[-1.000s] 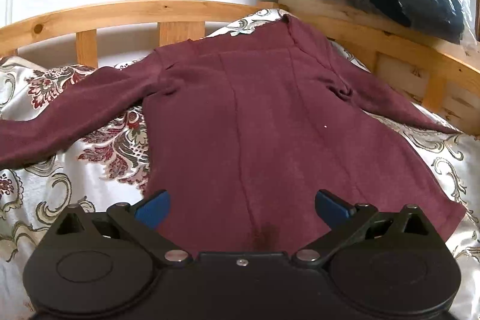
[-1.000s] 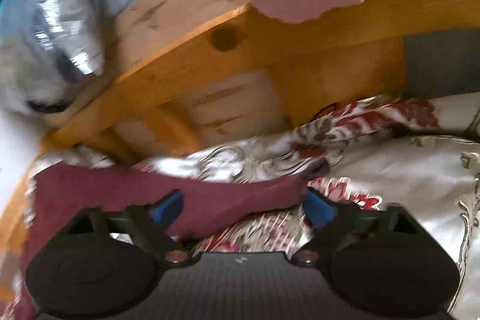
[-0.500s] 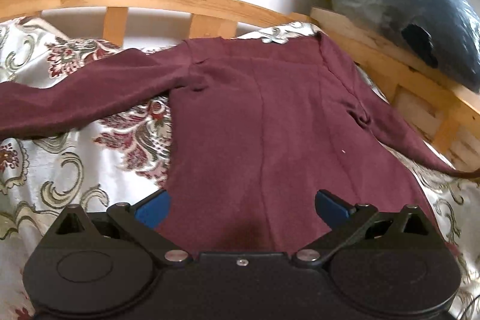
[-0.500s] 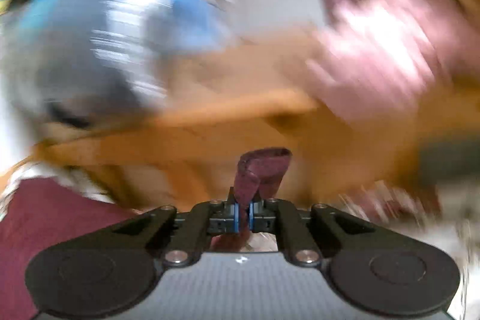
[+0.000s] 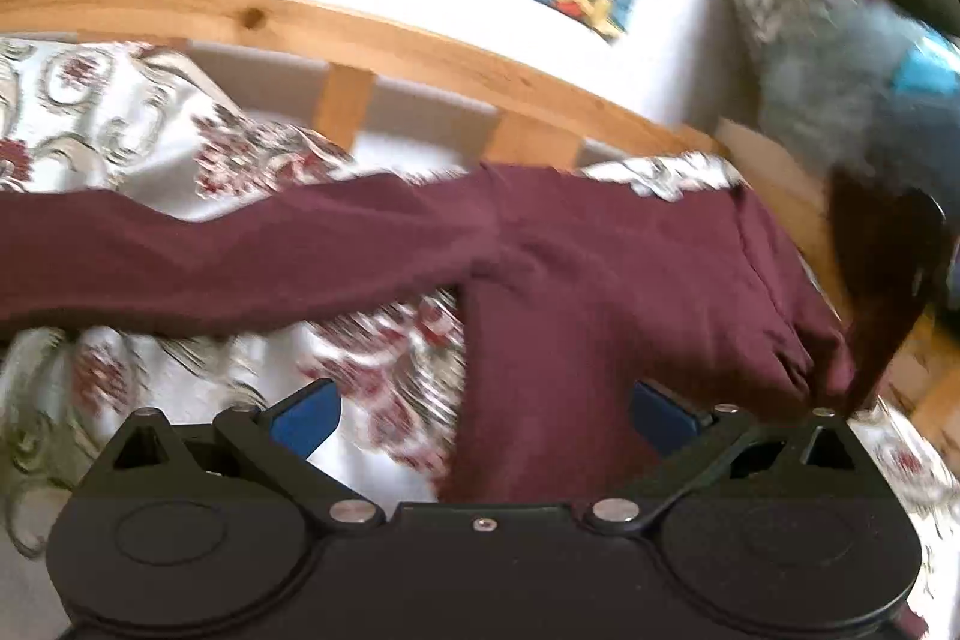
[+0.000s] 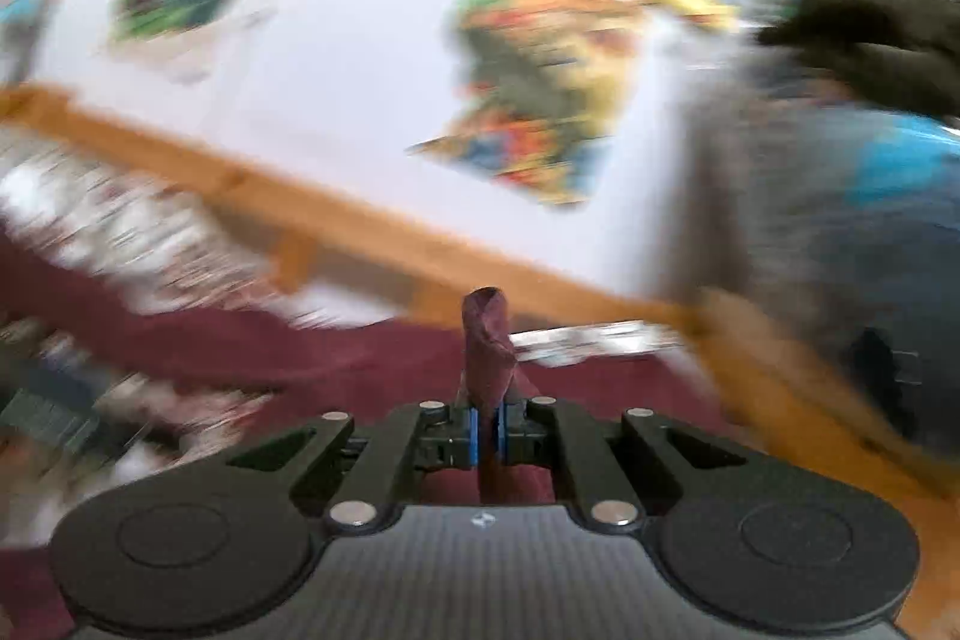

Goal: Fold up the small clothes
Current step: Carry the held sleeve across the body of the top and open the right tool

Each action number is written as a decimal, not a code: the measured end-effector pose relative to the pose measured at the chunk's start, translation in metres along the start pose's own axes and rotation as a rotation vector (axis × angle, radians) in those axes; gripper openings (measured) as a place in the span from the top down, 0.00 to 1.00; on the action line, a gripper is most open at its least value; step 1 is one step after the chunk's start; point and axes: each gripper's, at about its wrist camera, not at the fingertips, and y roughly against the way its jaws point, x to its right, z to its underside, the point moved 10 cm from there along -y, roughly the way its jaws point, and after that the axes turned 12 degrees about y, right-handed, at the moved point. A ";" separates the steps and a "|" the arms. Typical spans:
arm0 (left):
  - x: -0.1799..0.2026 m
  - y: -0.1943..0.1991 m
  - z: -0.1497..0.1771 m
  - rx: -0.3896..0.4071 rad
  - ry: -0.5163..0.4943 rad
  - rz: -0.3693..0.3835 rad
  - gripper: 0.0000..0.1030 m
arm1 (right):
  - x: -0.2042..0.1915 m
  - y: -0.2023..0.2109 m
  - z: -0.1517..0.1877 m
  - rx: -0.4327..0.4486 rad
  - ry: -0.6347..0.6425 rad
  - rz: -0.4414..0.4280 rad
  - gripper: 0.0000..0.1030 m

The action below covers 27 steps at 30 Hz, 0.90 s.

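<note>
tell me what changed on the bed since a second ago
The right gripper closed on the end of the maroon top's right sleeve, which lay flat between its open jaws before, and lifted it off the bedspread; in the left wrist view that sleeve now hangs raised at the right. The left gripper stayed open over the top's body, and the other sleeve still lies outstretched.

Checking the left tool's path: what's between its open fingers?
In the left wrist view, the left tool has patterned bedspread and the maroon top between its fingers; neither pad touches anything.
</note>
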 end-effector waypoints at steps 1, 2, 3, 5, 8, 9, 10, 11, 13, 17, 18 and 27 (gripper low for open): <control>-0.004 0.001 -0.006 0.016 0.009 -0.008 0.01 | -0.013 0.000 0.003 -0.008 0.022 -0.039 0.93; -0.008 0.002 -0.011 0.030 0.017 -0.015 0.01 | -0.027 -0.003 0.010 -0.024 0.044 -0.090 0.93; -0.012 0.002 -0.016 0.042 0.028 -0.024 0.01 | -0.041 -0.009 0.008 -0.038 0.062 -0.122 0.93; -0.017 0.001 -0.022 0.048 0.043 -0.032 0.01 | -0.059 -0.011 0.020 -0.065 0.092 -0.182 0.93; -0.022 -0.001 -0.024 0.047 0.055 -0.035 0.01 | -0.082 -0.007 0.037 -0.100 0.122 -0.250 0.93; -0.023 -0.002 -0.023 0.044 0.058 -0.034 0.01 | -0.087 -0.007 0.040 -0.109 0.133 -0.270 0.93; -0.023 -0.003 -0.023 0.040 0.060 -0.031 0.01 | -0.093 -0.004 0.046 -0.121 0.146 -0.298 0.93; -0.023 -0.004 -0.021 0.037 0.058 -0.027 0.01 | -0.100 -0.005 0.048 -0.131 0.160 -0.319 0.93; -0.020 -0.005 -0.017 0.029 0.045 -0.015 0.01 | -0.111 -0.002 0.055 -0.147 0.189 -0.345 0.92; -0.013 -0.009 -0.005 0.001 0.014 0.008 0.01 | -0.097 0.012 0.068 -0.157 0.130 -0.334 0.34; -0.011 -0.010 -0.001 -0.008 0.007 0.016 0.01 | -0.082 0.017 0.069 -0.145 0.096 -0.287 0.22; 0.032 -0.015 0.037 -0.103 -0.136 0.182 0.01 | 0.073 -0.022 0.116 -0.307 -0.226 0.038 0.08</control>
